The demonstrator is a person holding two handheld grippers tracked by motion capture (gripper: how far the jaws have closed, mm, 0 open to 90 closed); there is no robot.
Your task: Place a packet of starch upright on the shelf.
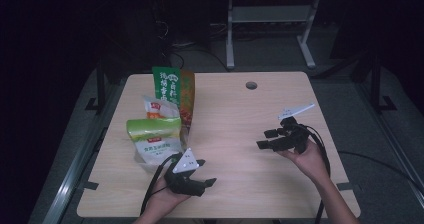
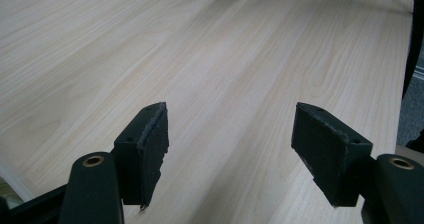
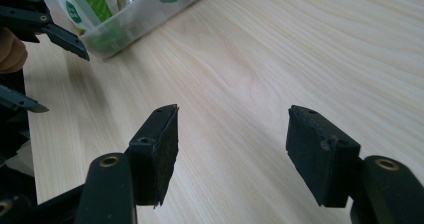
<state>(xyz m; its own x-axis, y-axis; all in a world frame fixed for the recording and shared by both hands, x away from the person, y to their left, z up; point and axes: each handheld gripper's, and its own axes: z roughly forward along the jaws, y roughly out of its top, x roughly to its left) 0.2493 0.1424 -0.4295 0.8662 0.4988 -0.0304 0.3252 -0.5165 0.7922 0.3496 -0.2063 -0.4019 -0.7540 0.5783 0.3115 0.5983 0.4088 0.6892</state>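
Note:
In the high view my left gripper [image 1: 205, 172] rests low at the table's front left, held in a hand, jaws apart with nothing between them. The left gripper view has its open gripper [image 2: 231, 113] over bare light wood [image 2: 210, 44]. At the right of the table my right gripper [image 1: 267, 138] points left, also open and empty. Its own view shows the open gripper [image 3: 233, 114] above the wood, with a clear plastic bin [image 3: 150, 15] of snack bags farther off.
The clear bin [image 1: 145, 160] at the table's left holds a tall green bag [image 1: 166, 86], an orange-brown bag [image 1: 187, 96] and white pouches [image 1: 159, 146]. A round cable hole [image 1: 251, 85] sits near the far edge. A white desk frame [image 1: 270, 19] stands behind.

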